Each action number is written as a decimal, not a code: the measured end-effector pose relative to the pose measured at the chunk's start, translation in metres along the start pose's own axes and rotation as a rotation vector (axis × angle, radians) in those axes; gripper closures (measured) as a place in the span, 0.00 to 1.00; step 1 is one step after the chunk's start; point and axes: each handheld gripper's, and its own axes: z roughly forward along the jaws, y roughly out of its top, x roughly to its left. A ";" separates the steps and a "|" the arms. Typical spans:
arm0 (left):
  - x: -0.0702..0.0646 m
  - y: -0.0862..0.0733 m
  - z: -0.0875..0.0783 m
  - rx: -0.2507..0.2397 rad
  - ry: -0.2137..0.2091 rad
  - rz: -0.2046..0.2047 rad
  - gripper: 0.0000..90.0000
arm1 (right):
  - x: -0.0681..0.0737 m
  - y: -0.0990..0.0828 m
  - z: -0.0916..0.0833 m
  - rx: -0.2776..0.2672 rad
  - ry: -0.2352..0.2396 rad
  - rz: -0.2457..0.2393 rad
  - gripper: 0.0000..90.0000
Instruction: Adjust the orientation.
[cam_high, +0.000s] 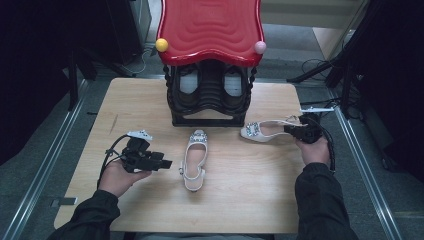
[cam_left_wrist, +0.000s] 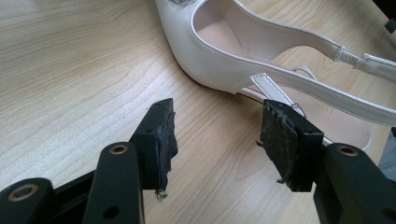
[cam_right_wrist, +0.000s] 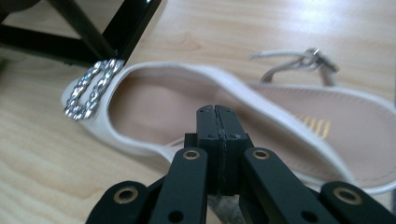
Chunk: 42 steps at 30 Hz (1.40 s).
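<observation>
White slingback shoes, two of them, lie on the wooden table (cam_high: 130, 100): the left gripper (cam_high: 167, 163) has its jaws apart with nothing between, just beside the middle shoe (cam_high: 194, 160). The right gripper (cam_high: 286, 129) has its jaws pressed together at the second shoe (cam_high: 265, 130), probably pinching its side edge. Behind them stands one black rack (cam_high: 210, 100) with a red top, holding what look like two dark shoes.

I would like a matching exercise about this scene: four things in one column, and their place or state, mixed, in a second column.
1. left gripper
2. right gripper
3. white shoe with its toe toward the rack
4. yellow ball

a. jaws shut
b. on the red top's corner
c. jaws open
d. middle of the table

Pairs: 1-c, 2-a, 3-d, 4-b
</observation>
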 end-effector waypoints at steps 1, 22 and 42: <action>0.000 0.001 0.000 0.000 0.000 0.004 0.50 | 0.001 -0.001 0.000 0.001 0.004 0.000 1.00; 0.000 0.012 0.003 -0.006 -0.011 0.033 0.50 | 0.026 -0.014 -0.001 0.026 0.114 0.037 1.00; 0.001 0.013 0.004 -0.005 -0.017 0.034 0.50 | 0.026 -0.013 -0.022 -0.052 0.109 -0.012 0.89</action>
